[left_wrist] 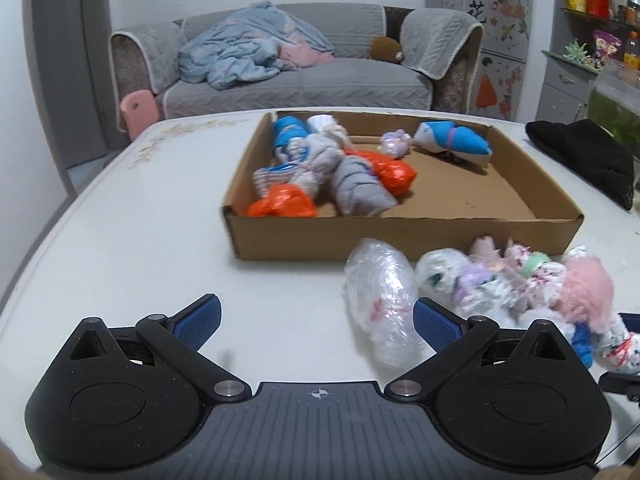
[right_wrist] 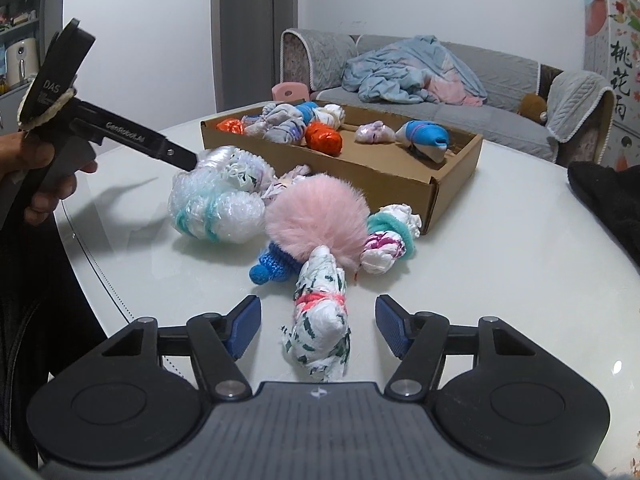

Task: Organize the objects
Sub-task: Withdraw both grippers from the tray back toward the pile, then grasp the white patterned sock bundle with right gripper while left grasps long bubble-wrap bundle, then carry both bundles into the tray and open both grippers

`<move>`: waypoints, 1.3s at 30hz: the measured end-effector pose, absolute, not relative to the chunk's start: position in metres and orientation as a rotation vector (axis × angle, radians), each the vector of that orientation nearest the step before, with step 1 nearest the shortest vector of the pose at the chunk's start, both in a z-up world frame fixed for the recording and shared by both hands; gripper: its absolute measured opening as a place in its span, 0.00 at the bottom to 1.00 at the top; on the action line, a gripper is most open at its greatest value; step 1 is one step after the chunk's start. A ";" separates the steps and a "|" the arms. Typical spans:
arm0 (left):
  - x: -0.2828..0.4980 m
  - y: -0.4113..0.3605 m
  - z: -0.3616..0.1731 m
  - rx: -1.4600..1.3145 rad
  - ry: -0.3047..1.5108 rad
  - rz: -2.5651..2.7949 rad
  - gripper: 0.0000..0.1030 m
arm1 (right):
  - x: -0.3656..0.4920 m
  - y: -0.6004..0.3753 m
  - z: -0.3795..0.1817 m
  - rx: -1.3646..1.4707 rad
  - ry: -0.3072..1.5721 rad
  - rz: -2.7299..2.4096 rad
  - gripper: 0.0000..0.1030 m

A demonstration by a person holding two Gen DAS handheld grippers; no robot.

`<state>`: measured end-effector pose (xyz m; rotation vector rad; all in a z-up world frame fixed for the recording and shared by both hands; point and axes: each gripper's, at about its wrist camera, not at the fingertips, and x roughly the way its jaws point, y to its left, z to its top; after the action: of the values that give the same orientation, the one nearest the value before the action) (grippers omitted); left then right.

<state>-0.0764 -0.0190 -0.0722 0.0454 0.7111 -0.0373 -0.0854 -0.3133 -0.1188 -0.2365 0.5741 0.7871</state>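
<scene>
A shallow cardboard box (left_wrist: pixel 400 236) (right_wrist: pixel 452 196) on the white table holds several tied bundles: orange (left_wrist: pixel 282 202), grey (left_wrist: pixel 356 190), blue-and-white (left_wrist: pixel 454 142). In front of it lies a pile of loose bundles. My left gripper (left_wrist: pixel 316 322) is open and empty; a clear bubble-wrap bundle (left_wrist: pixel 382 300) lies just inside its right finger (left_wrist: pixel 434 326). My right gripper (right_wrist: pixel 318 326) is open around a white green-patterned bundle with a red band (right_wrist: pixel 320 320), not closed on it. A pink fluffy pompom (right_wrist: pixel 316 216), a blue knitted piece (right_wrist: pixel 272 266) and a teal-banded bundle (right_wrist: pixel 390 240) lie beyond. The left gripper's body (right_wrist: pixel 120 136) shows at left.
A black cloth (left_wrist: pixel 584 158) (right_wrist: pixel 608 200) lies on the table at the right. A grey sofa with a blue blanket (left_wrist: pixel 248 56) stands behind the table. A pink chair back (left_wrist: pixel 138 110) is by the far table edge. Shelves and a cabinet (left_wrist: pixel 568 80) are at right.
</scene>
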 end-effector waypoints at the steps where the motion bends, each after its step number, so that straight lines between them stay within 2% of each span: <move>1: -0.075 -0.022 -0.073 0.055 0.712 -0.038 0.99 | -0.086 -0.314 -0.119 -0.236 0.574 0.786 0.58; 8: -0.063 -0.035 -0.078 0.106 0.720 -0.043 0.99 | -0.088 -0.316 -0.119 -0.226 0.574 0.778 0.59; 10: -0.057 -0.037 -0.084 0.146 0.730 -0.035 0.96 | -0.087 -0.315 -0.118 -0.227 0.573 0.778 0.59; 15: -0.047 -0.037 -0.094 0.138 0.741 -0.104 0.73 | -0.088 -0.314 -0.117 -0.223 0.576 0.784 0.57; 20: -0.048 -0.032 -0.098 0.077 0.736 -0.148 0.70 | -0.089 -0.315 -0.116 -0.209 0.578 0.784 0.43; 21: -0.048 -0.031 -0.098 0.071 0.736 -0.155 0.66 | -0.088 -0.315 -0.117 -0.208 0.579 0.784 0.41; 24: -0.049 -0.031 -0.095 0.071 0.730 -0.163 0.44 | -0.088 -0.315 -0.116 -0.202 0.581 0.788 0.33; 25: -0.050 -0.031 -0.095 0.066 0.732 -0.162 0.42 | -0.088 -0.315 -0.116 -0.200 0.582 0.789 0.28; 27: -0.050 -0.028 -0.094 0.052 0.736 -0.160 0.40 | -0.087 -0.316 -0.115 -0.191 0.585 0.792 0.23; 39: -0.074 -0.005 -0.064 0.069 0.699 -0.096 0.39 | -0.088 -0.327 -0.106 -0.146 0.585 0.794 0.22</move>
<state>-0.0741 -0.0051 -0.0645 0.0687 0.6986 -0.0963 -0.0879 -0.3270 -0.1056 -0.1456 0.5845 0.7935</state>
